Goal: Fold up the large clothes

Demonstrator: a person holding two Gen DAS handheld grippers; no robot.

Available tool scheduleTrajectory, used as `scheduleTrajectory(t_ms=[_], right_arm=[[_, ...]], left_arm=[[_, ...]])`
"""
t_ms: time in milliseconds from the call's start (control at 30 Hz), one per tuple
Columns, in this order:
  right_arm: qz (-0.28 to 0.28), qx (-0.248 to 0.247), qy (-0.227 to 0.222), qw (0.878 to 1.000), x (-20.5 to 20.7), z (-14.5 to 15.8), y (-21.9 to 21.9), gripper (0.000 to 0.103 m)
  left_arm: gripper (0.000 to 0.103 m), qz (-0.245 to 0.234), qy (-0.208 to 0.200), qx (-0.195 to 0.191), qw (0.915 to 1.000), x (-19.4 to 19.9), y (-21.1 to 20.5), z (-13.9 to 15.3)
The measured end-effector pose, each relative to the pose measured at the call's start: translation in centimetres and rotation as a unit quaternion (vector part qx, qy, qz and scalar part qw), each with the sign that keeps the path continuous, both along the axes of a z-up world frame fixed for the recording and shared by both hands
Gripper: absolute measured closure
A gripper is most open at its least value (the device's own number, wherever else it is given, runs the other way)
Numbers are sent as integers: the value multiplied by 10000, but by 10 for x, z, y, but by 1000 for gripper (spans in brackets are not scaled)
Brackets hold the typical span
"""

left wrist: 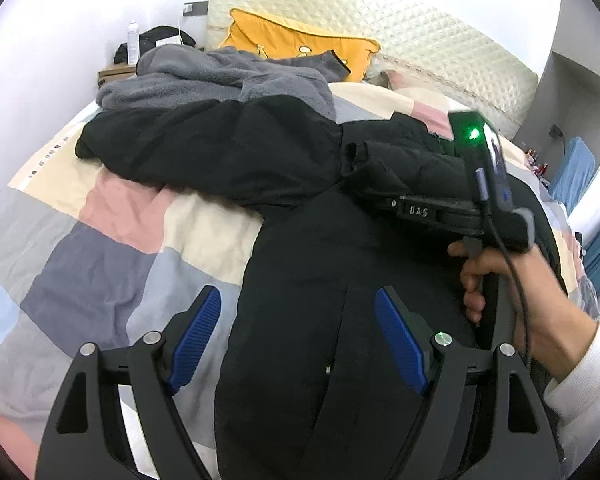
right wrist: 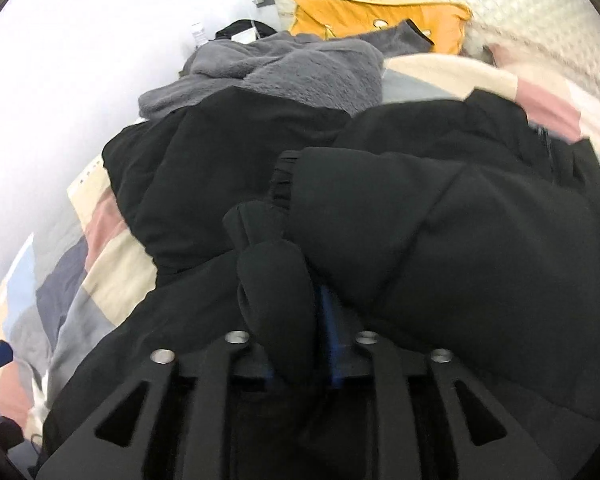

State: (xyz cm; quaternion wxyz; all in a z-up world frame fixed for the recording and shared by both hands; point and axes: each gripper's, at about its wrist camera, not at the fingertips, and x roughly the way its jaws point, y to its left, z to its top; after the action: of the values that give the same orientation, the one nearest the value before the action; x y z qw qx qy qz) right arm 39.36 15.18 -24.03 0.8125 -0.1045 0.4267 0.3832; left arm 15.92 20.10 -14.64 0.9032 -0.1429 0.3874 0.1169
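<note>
While black jacket (right wrist: 440,248) fabric sits between them, right jaws stand slightly apart

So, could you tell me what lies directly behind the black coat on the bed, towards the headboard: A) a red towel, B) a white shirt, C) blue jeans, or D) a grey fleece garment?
D: a grey fleece garment is heaped just behind the black coat, with the yellow pillow behind it against the headboard.
</note>
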Motion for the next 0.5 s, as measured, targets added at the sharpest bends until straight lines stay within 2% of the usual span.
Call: scheduleTrajectory(t_ms=[33,100,300,400,500], right_arm=[[76,-36,-1,10000,-3,2,1,60],[232,-85,-40,9997,-12,6,3,43],[156,44,-362,9992,-27,37,-21,43],[-48,167,-707,9973,-31,61,-55,43],[-385,300,-957,9942,-35,79,-95,43]], left_arm=[[24,-42,-3,36,10000,-1,-2,0],[24,-87,-56,140,9998,-5,-7,3],[24,-133,-135,150,9997,-8,-10,6],[24,-196,-244,104,9995,-9,-14,9],[24,-209,-358,258,9988,-10,-24,14]])
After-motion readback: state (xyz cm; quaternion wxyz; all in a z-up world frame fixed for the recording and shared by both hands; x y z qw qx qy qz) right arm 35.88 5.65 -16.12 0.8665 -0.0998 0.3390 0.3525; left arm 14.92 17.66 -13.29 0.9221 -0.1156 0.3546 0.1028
